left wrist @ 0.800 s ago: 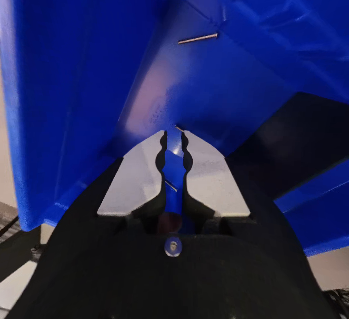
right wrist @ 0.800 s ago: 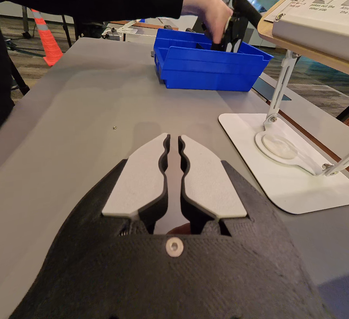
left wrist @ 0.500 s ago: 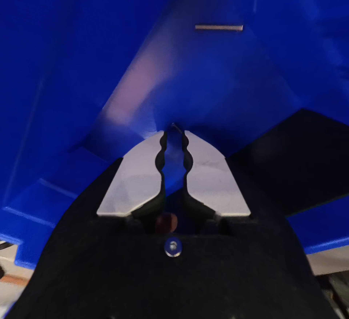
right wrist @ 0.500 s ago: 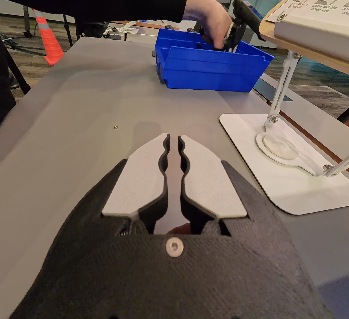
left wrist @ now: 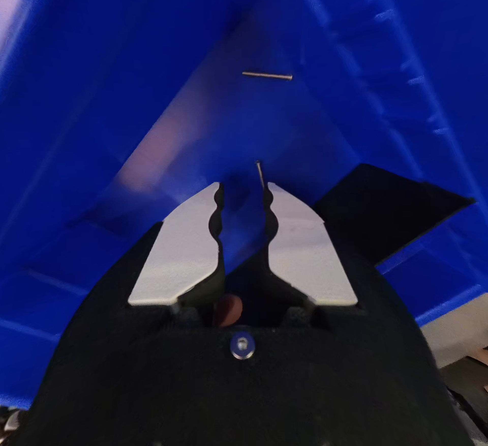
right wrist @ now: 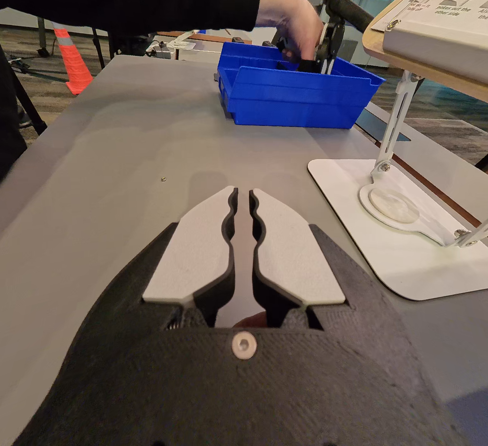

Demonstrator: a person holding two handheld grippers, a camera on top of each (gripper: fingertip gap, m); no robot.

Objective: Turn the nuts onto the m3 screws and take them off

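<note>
In the left wrist view my left gripper (left wrist: 243,186) is open and reaches down inside the blue bin (left wrist: 105,89). One thin m3 screw (left wrist: 260,173) sticks out just past the right fingertip, not clamped. A second screw (left wrist: 266,76) lies flat on the bin floor farther in. In the right wrist view my right gripper (right wrist: 243,190) is shut and empty, with only a thin slit between its tips, low over the grey table (right wrist: 132,142). A small nut (right wrist: 163,179) lies on the table just ahead and left of it. The bin (right wrist: 295,105) stands at the far side, with a hand (right wrist: 287,23) holding the left gripper (right wrist: 327,63) in it.
A black divider (left wrist: 383,208) stands in the bin right of my left gripper. A white stand base (right wrist: 396,235) with a slanted instruction board (right wrist: 435,23) takes up the table's right side. An orange cone (right wrist: 71,63) stands on the floor at far left. The left gripper's tips are roughly 45 cm from the right gripper's.
My left gripper's jaws have opened wider inside the bin, and the near screw now pokes out by the right fingertip. The view in the bin has shifted. The right gripper has stayed put.
</note>
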